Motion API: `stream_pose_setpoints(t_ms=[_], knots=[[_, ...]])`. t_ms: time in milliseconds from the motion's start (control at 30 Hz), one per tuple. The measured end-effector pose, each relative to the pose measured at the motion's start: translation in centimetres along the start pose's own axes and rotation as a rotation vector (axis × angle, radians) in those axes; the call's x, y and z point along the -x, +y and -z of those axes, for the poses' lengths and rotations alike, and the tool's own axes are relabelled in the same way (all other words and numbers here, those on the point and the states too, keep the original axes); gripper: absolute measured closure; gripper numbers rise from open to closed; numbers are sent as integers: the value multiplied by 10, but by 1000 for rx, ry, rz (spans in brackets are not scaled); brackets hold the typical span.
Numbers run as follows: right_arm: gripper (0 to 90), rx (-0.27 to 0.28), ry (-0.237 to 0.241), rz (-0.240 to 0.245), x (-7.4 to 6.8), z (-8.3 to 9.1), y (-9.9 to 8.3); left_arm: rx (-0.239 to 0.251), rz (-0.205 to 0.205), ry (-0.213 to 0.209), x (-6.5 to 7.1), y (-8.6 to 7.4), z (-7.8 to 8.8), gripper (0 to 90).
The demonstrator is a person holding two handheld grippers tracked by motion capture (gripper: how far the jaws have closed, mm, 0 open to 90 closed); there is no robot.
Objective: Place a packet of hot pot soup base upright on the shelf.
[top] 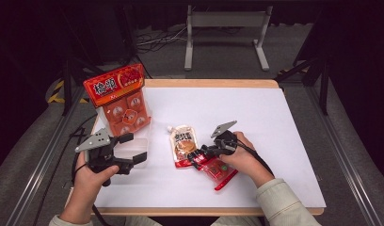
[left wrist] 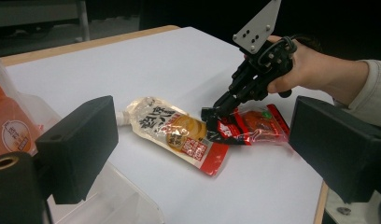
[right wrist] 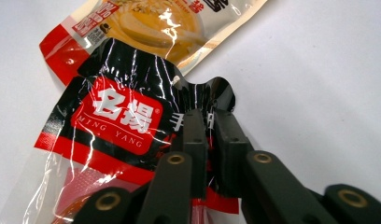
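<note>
Right gripper [right wrist: 208, 122] pinches the red-and-black plastic snack packet [right wrist: 118, 121].
Left gripper [top: 132, 148] hovers wide open, holding nothing, above the white worktop [top: 275, 122].

Right gripper [top: 198, 154] low on table, jaws pinched together; left gripper [top: 133, 148] raised at table's left edge, jaws wide apart

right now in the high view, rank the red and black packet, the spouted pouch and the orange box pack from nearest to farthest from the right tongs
1. Red and black packet: pinched in the right tongs, under the hand.
2. Spouted pouch: lying flat beside the packet, toward the table's middle.
3. Orange box pack: standing at the far left corner, beyond the left tongs.
</note>
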State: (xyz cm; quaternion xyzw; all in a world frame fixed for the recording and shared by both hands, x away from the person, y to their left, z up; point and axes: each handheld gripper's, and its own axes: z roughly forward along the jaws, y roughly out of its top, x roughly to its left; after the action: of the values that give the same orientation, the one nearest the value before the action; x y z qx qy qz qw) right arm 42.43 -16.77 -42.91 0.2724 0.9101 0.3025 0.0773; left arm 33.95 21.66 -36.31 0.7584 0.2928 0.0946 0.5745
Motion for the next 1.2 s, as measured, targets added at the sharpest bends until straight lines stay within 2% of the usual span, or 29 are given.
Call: stream_pose_setpoints(t_ms=[67, 133, 200, 267, 533, 667, 733, 833, 967, 1200], knots=[[879, -5, -1, -6, 0, 2, 1, -2, -3, 0, 0, 0, -1, 93], [884, 24, 11, -27, 1, 7, 2, -2, 2, -3, 0, -1, -1, 93], [884, 77, 40, -58, 2, 17, 2, 5, 3, -1, 0, -2, -2, 93], [885, 110, 58, -68, 2, 26, 3, 6, -2, 5, 0, -2, -3, 93], [895, 211, 68, -44, -4, 55, 11, 3, -16, -6, 2, -1, -9, 99], [898, 268, 91, -30, -5, 69, 12, 1, -20, -21, 6, -1, -11, 105], [899, 279, 92, -25, -6, 71, 12, 1, -19, -26, 8, -1, -12, 105], [900, 329, 106, -9, -9, 81, 13, 0, -28, -29, 8, 0, -13, 104], [900, 370, 97, 17, -14, 92, 16, -1, -17, -27, 9, -1, -14, 104], [900, 461, 69, 51, -21, 106, 20, 9, -32, -22, 13, -4, -19, 109]])
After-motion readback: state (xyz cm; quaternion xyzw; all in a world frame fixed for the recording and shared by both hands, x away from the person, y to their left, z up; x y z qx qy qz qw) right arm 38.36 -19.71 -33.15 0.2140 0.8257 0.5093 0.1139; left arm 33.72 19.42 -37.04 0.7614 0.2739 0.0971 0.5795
